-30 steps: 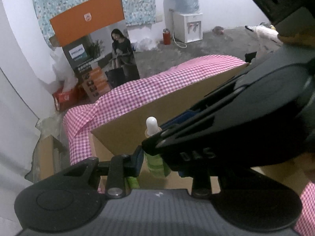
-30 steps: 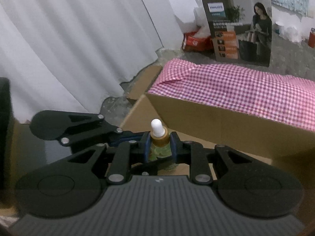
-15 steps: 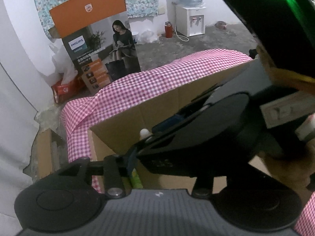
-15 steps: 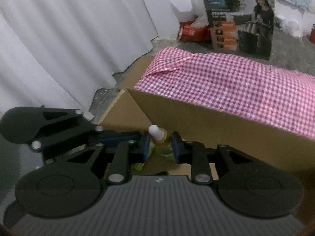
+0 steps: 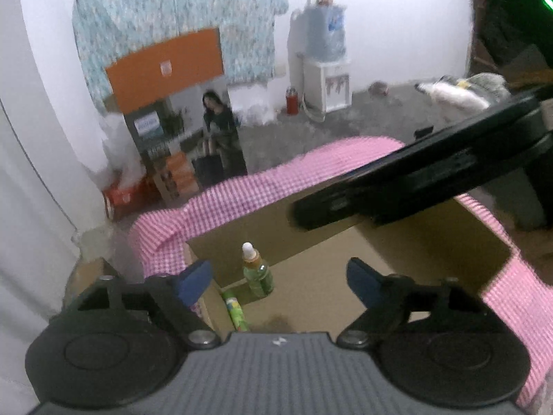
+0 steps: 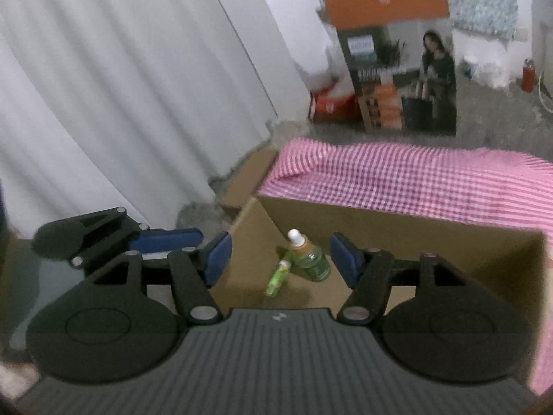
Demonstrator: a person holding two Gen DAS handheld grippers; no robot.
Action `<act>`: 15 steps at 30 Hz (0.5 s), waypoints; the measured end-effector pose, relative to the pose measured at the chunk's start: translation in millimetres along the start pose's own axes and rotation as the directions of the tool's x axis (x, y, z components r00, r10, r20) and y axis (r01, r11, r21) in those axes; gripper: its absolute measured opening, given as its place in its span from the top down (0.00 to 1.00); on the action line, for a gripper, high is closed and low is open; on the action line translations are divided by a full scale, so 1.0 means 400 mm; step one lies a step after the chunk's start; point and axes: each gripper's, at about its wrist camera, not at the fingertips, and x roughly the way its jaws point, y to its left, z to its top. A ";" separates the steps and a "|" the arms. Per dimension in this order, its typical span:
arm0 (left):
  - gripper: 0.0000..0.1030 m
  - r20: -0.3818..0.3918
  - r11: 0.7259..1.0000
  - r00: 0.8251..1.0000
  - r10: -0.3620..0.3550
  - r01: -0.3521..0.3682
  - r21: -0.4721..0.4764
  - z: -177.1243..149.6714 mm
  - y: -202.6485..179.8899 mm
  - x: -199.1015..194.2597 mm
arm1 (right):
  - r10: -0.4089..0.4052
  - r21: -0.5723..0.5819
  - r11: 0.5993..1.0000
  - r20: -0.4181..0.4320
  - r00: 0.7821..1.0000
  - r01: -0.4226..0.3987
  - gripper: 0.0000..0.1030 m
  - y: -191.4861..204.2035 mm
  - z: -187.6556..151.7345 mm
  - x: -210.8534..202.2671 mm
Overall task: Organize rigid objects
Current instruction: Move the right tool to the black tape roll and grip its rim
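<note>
Both tongs spread apart above a cardboard box, the green bottle standing free inside it.

The left gripper (image 5: pixel 278 278) has its jaws opening, already wide, with nothing pressed between its blue pads; the green bottle (image 5: pixel 257 275) stands upright on the floor of the cardboard box (image 5: pixel 380 276), below and ahead of the gap, nearer the left pad. A small green tube (image 5: pixel 236 309) lies just beside the bottle, closer to the tongs. The right gripper (image 6: pixel 280 259) is also opening, its pads clear of the bottle (image 6: pixel 309 259), which shows between them. Checked pink cloth (image 6: pixel 414 180) drapes over the box's far wall.
</note>
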 end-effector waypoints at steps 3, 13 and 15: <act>0.11 0.036 1.000 0.999 0.000 -0.001 0.020 -0.034 -0.038 -0.083 | 0.014 -0.005 1.000 0.072 0.997 -0.013 0.35 0.012 -0.060 -0.142; 0.10 0.018 0.993 0.993 -0.116 0.116 -0.020 -0.244 -0.175 -0.167 | -0.005 0.040 0.999 0.076 0.997 0.002 0.35 0.028 -0.416 -0.390; 0.10 0.006 0.991 0.992 -0.128 0.128 -0.042 -0.296 -0.191 -0.160 | -0.001 0.068 0.998 0.051 0.999 -0.002 0.37 0.032 -0.487 -0.392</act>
